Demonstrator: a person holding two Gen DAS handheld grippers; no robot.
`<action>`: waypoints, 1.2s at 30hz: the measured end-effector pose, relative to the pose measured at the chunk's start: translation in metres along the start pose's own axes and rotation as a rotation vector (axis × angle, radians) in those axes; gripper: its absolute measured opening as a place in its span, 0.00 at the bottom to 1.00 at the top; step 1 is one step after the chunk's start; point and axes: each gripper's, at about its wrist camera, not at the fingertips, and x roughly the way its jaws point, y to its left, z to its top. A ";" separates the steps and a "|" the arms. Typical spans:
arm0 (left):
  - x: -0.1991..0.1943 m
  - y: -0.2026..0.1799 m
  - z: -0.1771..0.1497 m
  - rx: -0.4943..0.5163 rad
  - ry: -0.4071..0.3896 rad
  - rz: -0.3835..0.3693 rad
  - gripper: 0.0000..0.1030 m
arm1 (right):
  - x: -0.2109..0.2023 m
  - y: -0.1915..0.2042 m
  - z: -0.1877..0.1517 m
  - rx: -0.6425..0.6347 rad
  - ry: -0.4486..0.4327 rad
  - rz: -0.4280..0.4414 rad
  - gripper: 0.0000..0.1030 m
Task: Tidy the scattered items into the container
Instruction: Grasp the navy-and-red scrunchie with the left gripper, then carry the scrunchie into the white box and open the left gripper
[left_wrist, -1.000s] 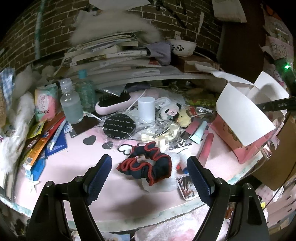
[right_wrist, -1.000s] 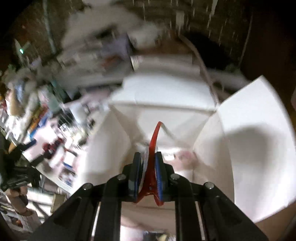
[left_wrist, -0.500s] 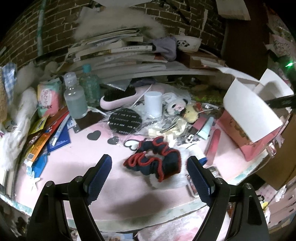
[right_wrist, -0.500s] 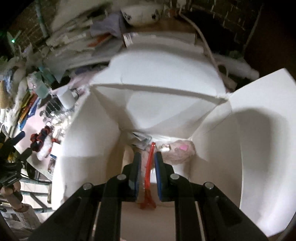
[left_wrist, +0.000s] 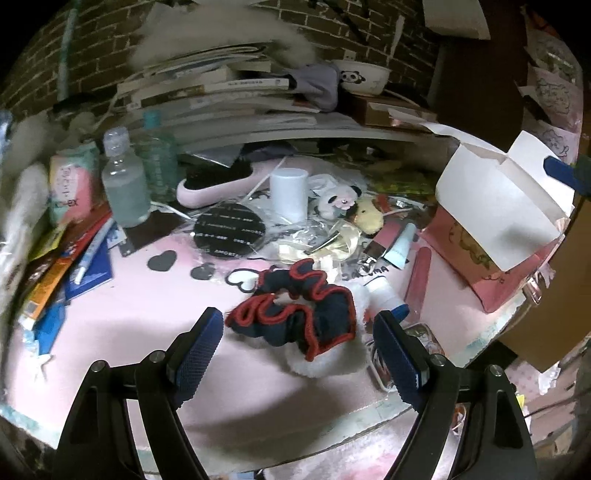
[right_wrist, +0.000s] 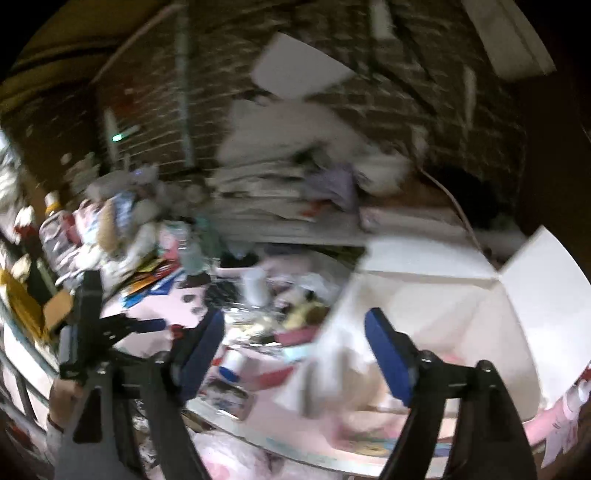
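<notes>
On the pink table (left_wrist: 110, 332) one scrunchie (left_wrist: 295, 314) lies between the wide left claw (left_wrist: 297, 332); right claw (right_wrist: 295, 343) opening, empty.

The scrunchie (left_wrist: 295, 310) is soft, crinkly cloth. The box (left_wrist: 495, 206) is smooth white card. The bottle (left_wrist: 123, 184) is clear plastic. The wall (left_wrist: 92, 55) is rough brick.

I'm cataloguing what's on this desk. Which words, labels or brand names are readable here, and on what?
"AMORTALS", repeated, on the round black disc.
"...ex", partly hidden, on the pink tissue pack.
"SAKUMA", roughly, on a paper near the scrunchie.
Book spines: too small.
Right wrist view: too blurred.
</notes>
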 end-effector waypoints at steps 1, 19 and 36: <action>0.003 -0.001 0.000 0.002 0.007 0.002 0.79 | 0.003 0.010 -0.002 -0.015 0.007 0.011 0.76; 0.029 -0.003 -0.002 0.049 0.050 0.014 0.59 | 0.066 0.069 -0.084 -0.045 0.149 0.119 0.77; -0.030 -0.005 0.022 0.057 -0.028 0.044 0.39 | 0.073 0.054 -0.098 0.020 0.130 0.047 0.77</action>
